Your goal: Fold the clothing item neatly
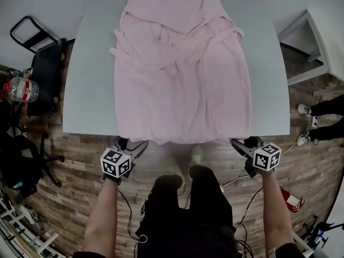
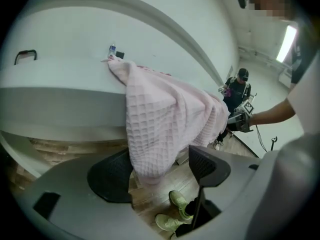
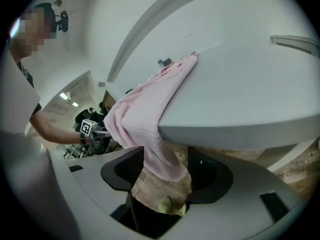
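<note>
A pink waffle-weave robe (image 1: pixel 183 69) lies spread along the grey table (image 1: pixel 91 79), its hem draped over the near edge. Just below that edge, at the hem's left corner, is my left gripper (image 1: pixel 131 145). Its jaws stand open in the left gripper view, with the hanging corner of the robe (image 2: pixel 150 124) between the left gripper's (image 2: pixel 160 170) pads, not pinched. My right gripper (image 1: pixel 242 144) is at the hem's right corner. In the right gripper view the right gripper (image 3: pixel 167 173) is open too, and the robe's other corner (image 3: pixel 150 134) dangles between its pads.
A black chair (image 1: pixel 45 74) and a water bottle (image 1: pixel 21 87) stand left of the table. A white stand (image 1: pixel 306 42) is at the right, with another person's shoes (image 1: pixel 306 123) on the wooden floor beside it. My own shoes (image 1: pixel 185 163) are under the table edge.
</note>
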